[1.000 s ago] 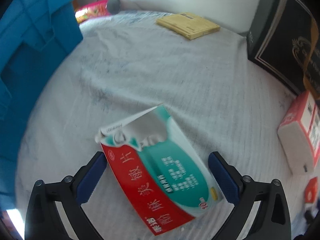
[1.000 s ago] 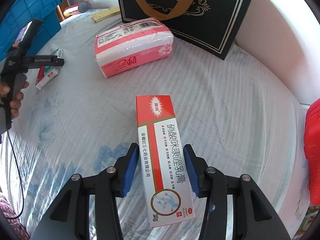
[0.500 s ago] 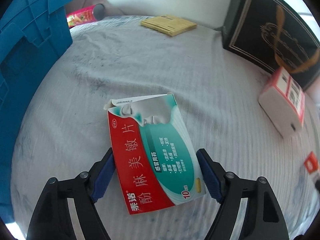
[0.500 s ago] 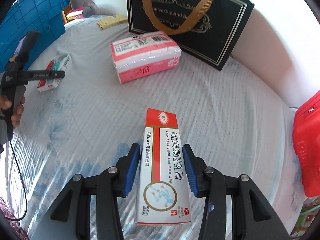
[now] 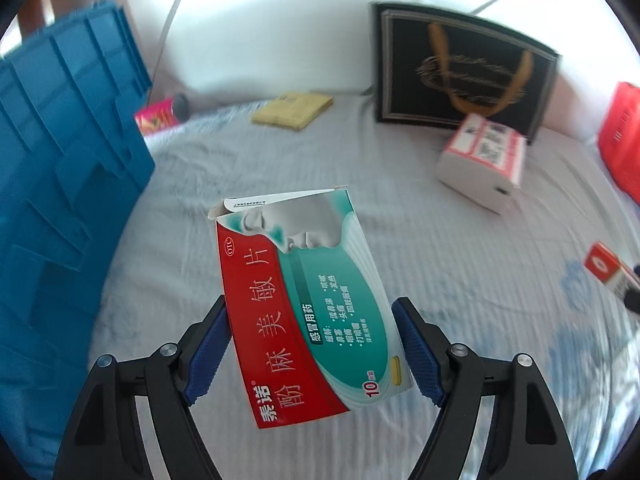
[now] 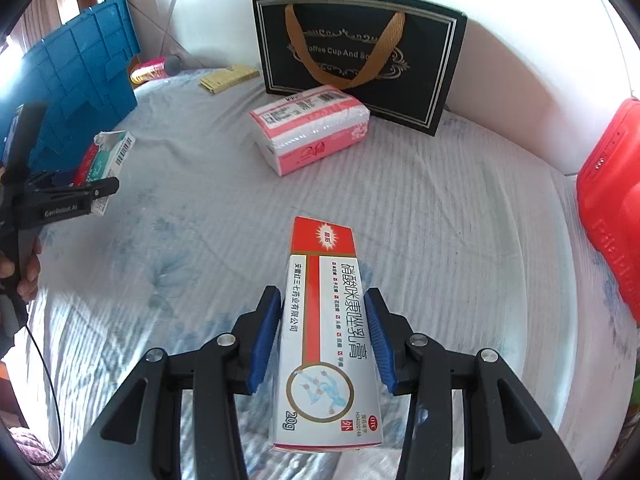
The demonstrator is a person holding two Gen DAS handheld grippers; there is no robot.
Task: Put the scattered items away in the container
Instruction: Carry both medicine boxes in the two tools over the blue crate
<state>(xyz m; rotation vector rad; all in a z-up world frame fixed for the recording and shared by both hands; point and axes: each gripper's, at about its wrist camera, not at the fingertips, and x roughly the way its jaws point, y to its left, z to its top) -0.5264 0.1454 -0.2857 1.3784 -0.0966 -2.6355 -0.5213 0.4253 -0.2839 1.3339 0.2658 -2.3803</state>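
Left gripper [image 5: 312,344] has the pill box [image 5: 308,300] pinched between its blue pads, box lifted clear of the sheet [image 5: 460,248] w/ its torn flap end pointing away and the red-and-green face up. From the right cam the same gripper [image 6: 96,188] shows side-on at far left, a hand [image 6: 24,276] round its grip, pill box [image 6: 106,160] sticking up out of it just in front of the crate. Right gripper [image 6: 324,328] is clamped on the cream box [image 6: 328,336], pads tight on both long sides, red end pointing fwd; can't tell whether it's off the sheet or resting on it. Blue crate [image 5: 60,184] stands at the left edge of the bed, ribbed wall facing us, close beside the pill box but not touching. Tissue pack [image 6: 310,128] lies mid-bed, just in front of the black gift bag [image 6: 360,52], which stands upright against the white headboard [image 6: 520,60]. Yellow packet [image 6: 228,78] lies flat near the far edge, btwn crate and bag; a pink tube-ish thing [image 6: 150,72] sits behind it by the crate's corner, too blurred to read. Red case [image 6: 612,200] at the right edge.
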